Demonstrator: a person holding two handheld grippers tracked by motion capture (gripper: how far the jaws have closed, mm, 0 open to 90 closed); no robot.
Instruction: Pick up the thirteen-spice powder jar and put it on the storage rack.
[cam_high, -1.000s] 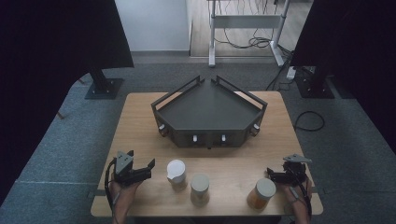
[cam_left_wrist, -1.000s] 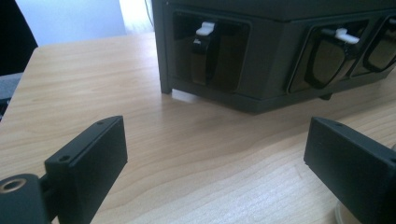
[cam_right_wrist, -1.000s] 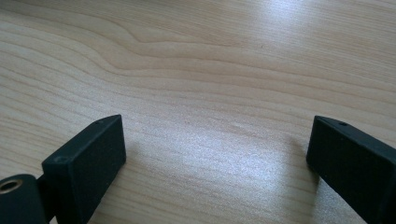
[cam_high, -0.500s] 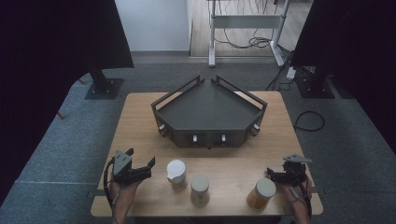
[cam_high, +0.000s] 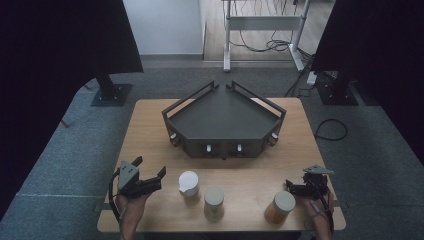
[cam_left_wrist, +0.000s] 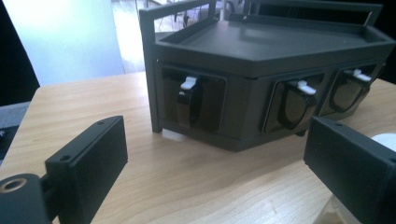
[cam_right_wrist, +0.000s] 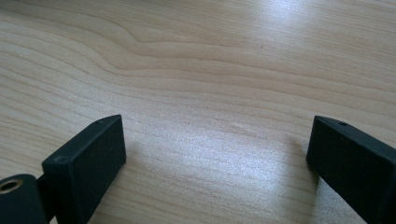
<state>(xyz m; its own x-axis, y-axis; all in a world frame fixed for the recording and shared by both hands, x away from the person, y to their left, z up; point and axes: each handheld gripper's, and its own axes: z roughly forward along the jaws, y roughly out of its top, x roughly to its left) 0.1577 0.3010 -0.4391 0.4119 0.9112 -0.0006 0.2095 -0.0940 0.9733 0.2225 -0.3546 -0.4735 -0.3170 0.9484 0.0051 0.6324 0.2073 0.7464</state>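
left hand-held gripper (cam_high: 150, 181): jaws wide apart, nothing between them, low over the counter (cam_high: 150, 125), aimed toward the white jar (cam_high: 188, 183) just beside it
right hand-held gripper (cam_high: 296, 189): jaws spread wide, bare wood between them, holds nothing; sits next to the orange jar (cam_high: 280, 207)
jars: three near the front edge; white one left, grey-lidded jar (cam_high: 214, 200) in the middle, orange one right; all upright, long axes vertical, lids up, apart from each other
tray unit (cam_high: 225, 120): dark, angular, mid-counter, well behind the jars; top surface empty; white-tabbed latches (cam_left_wrist: 189, 84) along its front face
progress: looks like the very start; no jar gripped or lifted
left to do: probably grasp a jar and carry it to the tray; every jar remains
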